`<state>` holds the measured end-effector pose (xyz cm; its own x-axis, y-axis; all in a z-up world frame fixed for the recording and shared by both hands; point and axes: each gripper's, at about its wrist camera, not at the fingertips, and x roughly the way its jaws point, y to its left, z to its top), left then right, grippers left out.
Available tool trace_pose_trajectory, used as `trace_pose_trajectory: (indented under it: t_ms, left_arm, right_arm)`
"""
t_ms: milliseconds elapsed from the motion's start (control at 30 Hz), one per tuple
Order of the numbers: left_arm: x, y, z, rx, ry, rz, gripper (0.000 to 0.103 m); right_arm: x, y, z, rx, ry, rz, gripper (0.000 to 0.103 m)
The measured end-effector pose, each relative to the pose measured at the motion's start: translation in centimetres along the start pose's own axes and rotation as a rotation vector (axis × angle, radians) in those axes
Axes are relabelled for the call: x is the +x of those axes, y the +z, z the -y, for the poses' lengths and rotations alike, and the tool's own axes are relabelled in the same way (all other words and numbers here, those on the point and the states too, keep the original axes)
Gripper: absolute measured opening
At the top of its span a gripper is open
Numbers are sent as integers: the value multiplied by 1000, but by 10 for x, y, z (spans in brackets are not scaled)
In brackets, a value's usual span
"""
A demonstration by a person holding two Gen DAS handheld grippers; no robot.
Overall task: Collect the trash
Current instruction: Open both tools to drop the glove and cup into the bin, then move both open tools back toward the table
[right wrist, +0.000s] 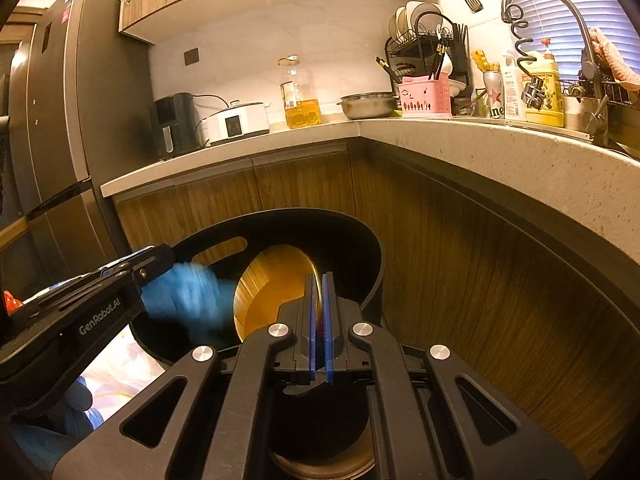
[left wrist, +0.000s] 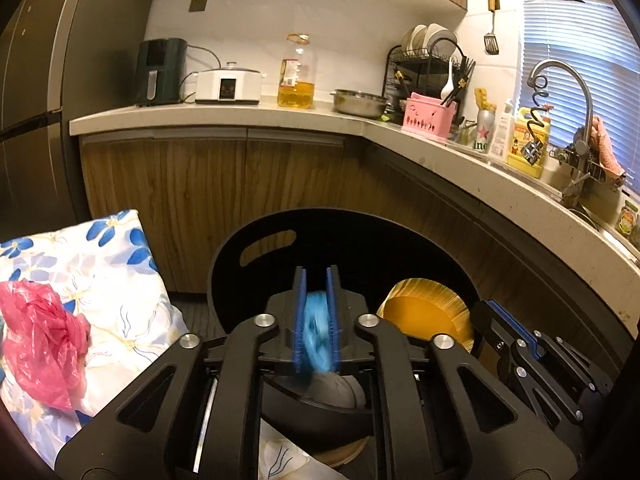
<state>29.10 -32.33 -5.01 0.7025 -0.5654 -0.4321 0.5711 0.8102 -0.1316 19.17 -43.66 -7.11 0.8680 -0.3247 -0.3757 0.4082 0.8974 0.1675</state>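
My left gripper (left wrist: 316, 276) is shut on a crumpled blue piece of trash (left wrist: 316, 332), blurred, held over the mouth of a black trash bin (left wrist: 256, 240). In the right wrist view the blue trash (right wrist: 188, 296) hangs from the left gripper (right wrist: 160, 260) at the bin's (right wrist: 360, 236) left rim. My right gripper (right wrist: 319, 280) is shut on the edge of the bin's gold swing lid (right wrist: 280, 280) and holds it tilted open. The lid also shows in the left wrist view (left wrist: 424, 312). A crumpled pink plastic bag (left wrist: 40, 336) lies on a floral cushion (left wrist: 112, 264) to the left.
The bin stands against wooden cabinets (left wrist: 208, 204) under an L-shaped counter (right wrist: 480, 148). On it are an air fryer (left wrist: 158, 70), a cooker (left wrist: 228, 86), an oil bottle (left wrist: 297, 72), a metal bowl (left wrist: 360, 102), a dish rack (left wrist: 428, 64) and a faucet (left wrist: 560, 80). A dark fridge (right wrist: 52, 120) stands left.
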Motion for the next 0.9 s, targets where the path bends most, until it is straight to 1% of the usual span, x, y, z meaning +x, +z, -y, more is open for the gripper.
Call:
trace_pose_trajectory:
  t_ms: [33, 67, 133, 233, 300, 333, 367, 400, 433, 467, 533, 600, 667, 767, 900]
  left_arm:
    - [-1, 0, -1, 3, -1, 4, 22]
    - [-2, 0, -1, 4, 1, 7, 27]
    - [-6, 1, -5, -11, -1, 25, 45]
    - [-14, 3, -10, -40, 1, 51, 60]
    - [-23, 6, -16, -61, 7, 68, 67]
    - [-29, 7, -19, -74, 11, 80, 71]
    - [-33, 8, -20, -82, 17, 90, 73]
    - [-39, 9, -22, -88, 26, 104, 78]
    - [-46, 9, -24, -90, 34, 116, 81]
    - [-52, 9, -25, -89, 38, 128, 82]
    - [-65, 7, -27, -89, 43, 147, 89]
    - [-76, 7, -29, -95, 40, 160, 91]
    - [-88, 6, -31, -102, 32, 176, 91]
    - [-108, 4, -32, -98, 32, 196, 92]
    - [-137, -2, -33, -101, 42, 224, 92]
  right_arm:
    - [-1, 0, 1, 5, 3, 3, 4]
    - [-2, 0, 1, 7, 3, 4, 4]
    - [-5, 2, 2, 10, 4, 8, 4]
    - [-10, 4, 4, 20, 7, 12, 5]
    - [-15, 4, 6, 34, 13, 14, 18]
    - [-19, 5, 7, 42, 19, 21, 31]
    - [-23, 5, 7, 45, 21, 27, 35]
    - [-27, 5, 6, 45, 24, 32, 36]
    - [-31, 5, 6, 46, 29, 34, 39]
    - [-35, 5, 5, 51, 37, 39, 47]
    - [-43, 6, 4, 54, 49, 49, 52]
    - [-52, 6, 2, 50, 58, 58, 55]
    - [-60, 7, 0, 49, 68, 66, 60]
    - [-76, 7, -3, 49, 82, 80, 63]
    - [-95, 9, -9, 43, 107, 92, 65]
